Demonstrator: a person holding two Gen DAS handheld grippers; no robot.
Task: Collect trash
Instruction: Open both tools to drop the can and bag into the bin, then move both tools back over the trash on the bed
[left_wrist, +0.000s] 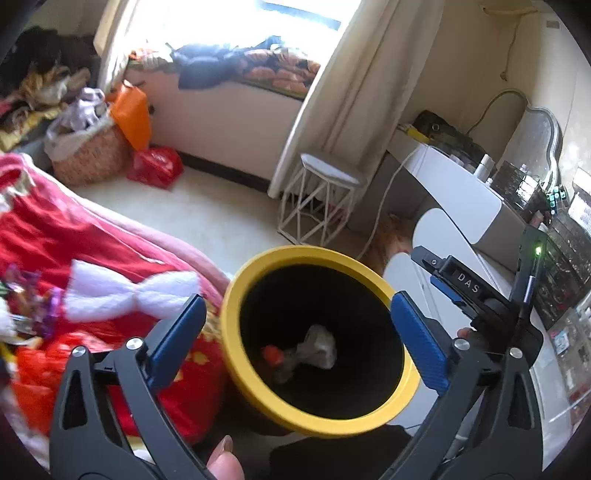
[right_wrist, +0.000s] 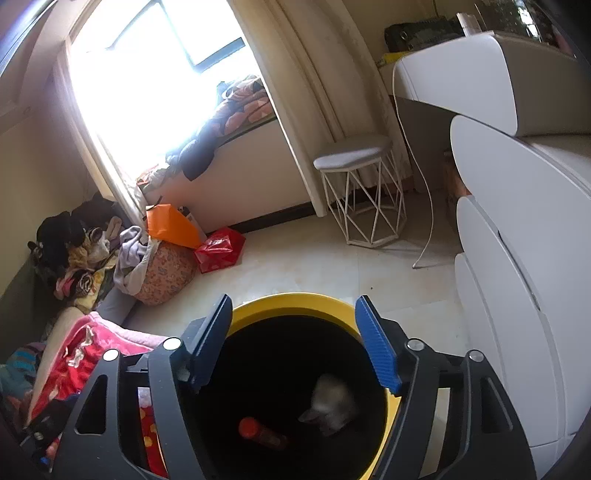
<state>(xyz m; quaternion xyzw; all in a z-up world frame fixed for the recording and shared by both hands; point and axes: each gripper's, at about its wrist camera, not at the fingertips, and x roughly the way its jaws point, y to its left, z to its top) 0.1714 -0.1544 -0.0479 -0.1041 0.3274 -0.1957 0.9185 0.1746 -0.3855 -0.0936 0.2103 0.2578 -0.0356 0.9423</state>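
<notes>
Below our left gripper stands a round bin with a smooth, thick yellow rim and a black inside. Our two blue ribbed fingers are spread wide, one on each side of the rim, gripping nothing. At the bottom of the bin lie two pieces of trash: a crumpled grey-white wad and a small bottle with an orange-red cap, touching each other. A red quilted bed cover with one fluffy white bow presses against the bin's left side; bare pale floor lies beyond it. A thumb shows at the lower edge.

From the right wrist, our right gripper hangs over the same bin, fingers well apart and empty, inside the rim's width. We count the wad and the bottle again, slightly apart here. One white wire-frame stool stands across open floor, and rounded white drawers close the right side.
</notes>
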